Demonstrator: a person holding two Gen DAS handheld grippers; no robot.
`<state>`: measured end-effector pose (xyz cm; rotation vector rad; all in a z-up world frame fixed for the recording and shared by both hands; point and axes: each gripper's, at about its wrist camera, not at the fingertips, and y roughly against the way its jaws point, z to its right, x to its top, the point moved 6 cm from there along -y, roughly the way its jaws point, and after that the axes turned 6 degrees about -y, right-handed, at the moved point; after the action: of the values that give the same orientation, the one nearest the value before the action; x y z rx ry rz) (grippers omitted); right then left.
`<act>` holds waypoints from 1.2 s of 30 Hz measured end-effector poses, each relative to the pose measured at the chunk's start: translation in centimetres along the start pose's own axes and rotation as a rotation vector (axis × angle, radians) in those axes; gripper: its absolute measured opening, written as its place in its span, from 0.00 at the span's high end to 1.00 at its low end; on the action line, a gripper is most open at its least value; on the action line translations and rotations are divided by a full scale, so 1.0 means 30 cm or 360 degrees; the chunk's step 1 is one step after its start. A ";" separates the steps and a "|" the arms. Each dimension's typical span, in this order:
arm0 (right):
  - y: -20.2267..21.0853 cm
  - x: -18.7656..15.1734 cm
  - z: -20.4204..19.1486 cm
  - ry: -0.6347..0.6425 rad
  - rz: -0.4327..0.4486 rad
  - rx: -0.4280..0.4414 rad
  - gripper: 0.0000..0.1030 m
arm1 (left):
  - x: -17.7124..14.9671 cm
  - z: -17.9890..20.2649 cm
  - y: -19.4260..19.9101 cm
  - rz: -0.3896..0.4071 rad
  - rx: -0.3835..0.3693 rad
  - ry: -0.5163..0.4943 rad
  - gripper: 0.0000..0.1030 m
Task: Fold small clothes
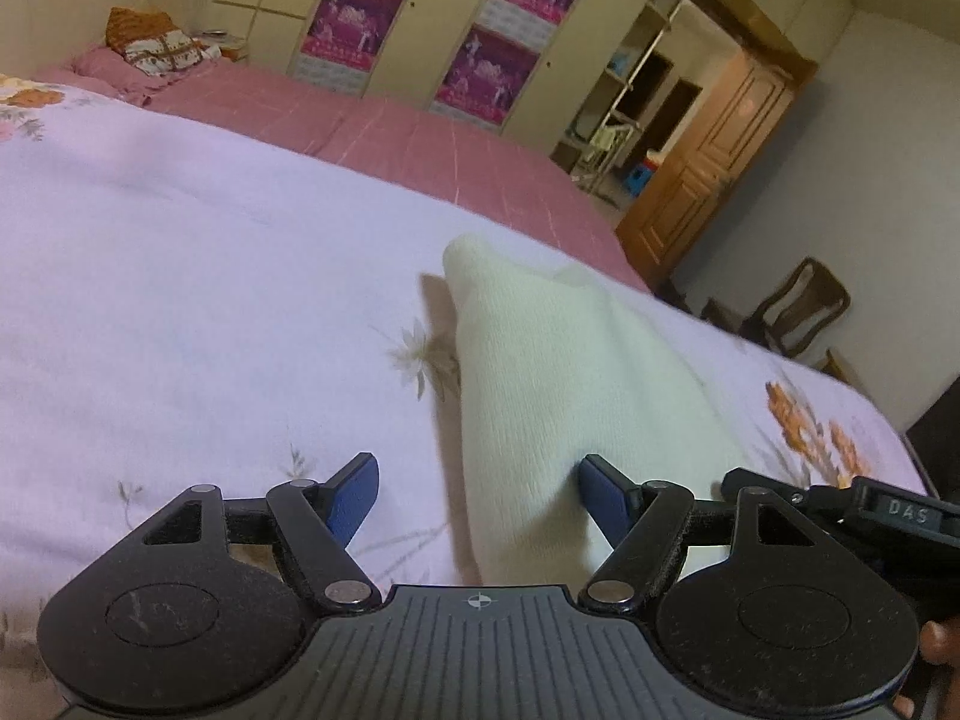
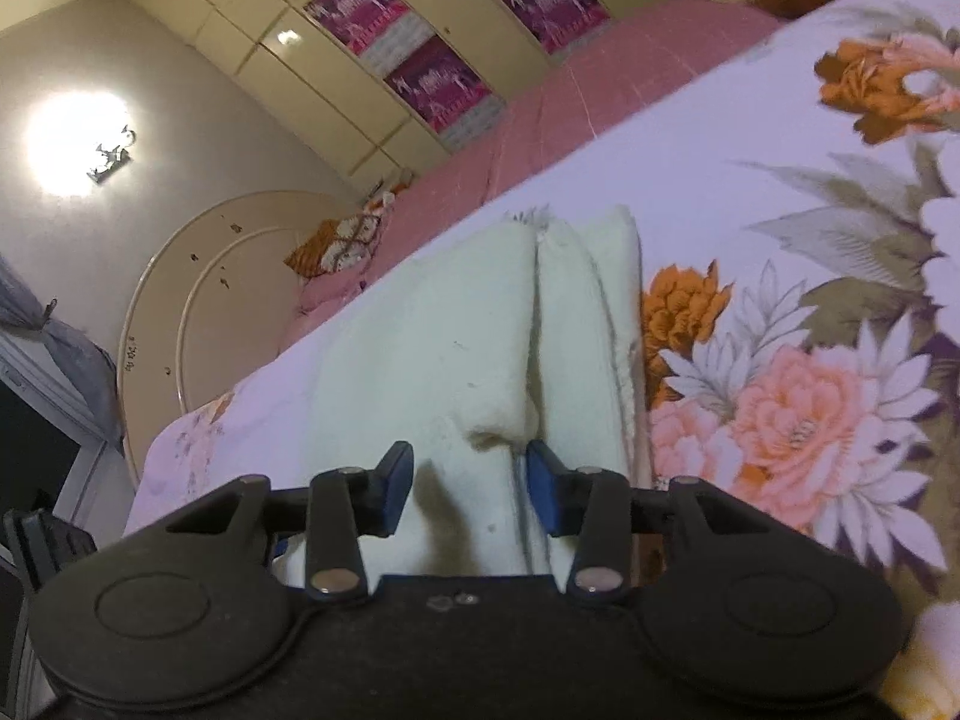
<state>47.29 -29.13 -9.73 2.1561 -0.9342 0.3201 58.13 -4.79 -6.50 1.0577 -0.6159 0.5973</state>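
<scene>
A cream knitted garment (image 1: 540, 372) lies on the floral bedspread (image 1: 180, 276), folded into a long strip. My left gripper (image 1: 477, 492) is open, low over the near end of the garment, with the cloth between its blue fingers (image 1: 357, 501). In the right wrist view the same garment (image 2: 480, 324) shows two folded layers with a seam down the middle. My right gripper (image 2: 468, 483) is open, its blue fingers (image 2: 543, 489) astride the near edge of the cloth. The right gripper's body also shows at the right edge of the left wrist view (image 1: 870, 516).
A pink sheet (image 1: 390, 120) covers the far part of the bed, with pillows (image 1: 156, 45) at the headboard. Wardrobes with magenta posters (image 1: 486, 72) stand behind. A wooden door (image 1: 720, 162) and a chair (image 1: 798, 306) are to the right.
</scene>
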 end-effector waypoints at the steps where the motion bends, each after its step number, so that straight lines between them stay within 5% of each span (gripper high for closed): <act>1: -0.001 -0.001 -0.003 0.0006 0.0003 -0.0003 0.60 | 0.000 -0.002 -0.018 0.0001 -0.0004 0.0008 0.29; 5: -0.012 -0.019 -0.029 0.0150 0.0030 -0.0101 0.84 | -0.003 0.010 -0.058 -0.0008 -0.0013 0.0003 0.29; 8: 0.020 -0.041 -0.083 0.0334 0.0115 -0.0165 0.87 | 0.005 0.032 -0.048 0.0011 -0.0018 -0.0022 0.29; 15: 0.160 -0.056 -0.086 0.0359 0.0252 -0.0177 0.88 | -0.003 0.094 -0.062 -0.0017 -0.0081 -0.0117 0.29; 21: 0.114 -0.052 0.038 0.0175 0.0208 -0.0201 0.88 | -0.029 0.096 -0.085 -0.0070 -0.0088 -0.0131 0.29; 27: 0.130 -0.046 0.052 0.0194 0.0216 -0.0215 0.88 | -0.045 0.103 -0.096 -0.0099 -0.0072 -0.0200 0.29; 30: 0.126 -0.039 0.051 0.0206 0.0170 -0.0200 0.86 | 0.006 0.109 -0.043 0.0058 -0.0074 -0.0265 0.29; 32: 0.167 -0.014 0.028 0.0262 0.0261 -0.0228 0.77 | 0.053 0.099 -0.027 0.0154 -0.0100 -0.0221 0.29; 36: 0.171 0.065 -0.010 0.0353 0.0395 -0.0223 0.79 | 0.130 0.078 -0.099 0.0179 0.0023 -0.0196 0.29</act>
<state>45.05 -32.25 -5.80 1.8367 -1.0627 0.5848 62.50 -7.44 -4.66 1.0840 -0.7840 0.6385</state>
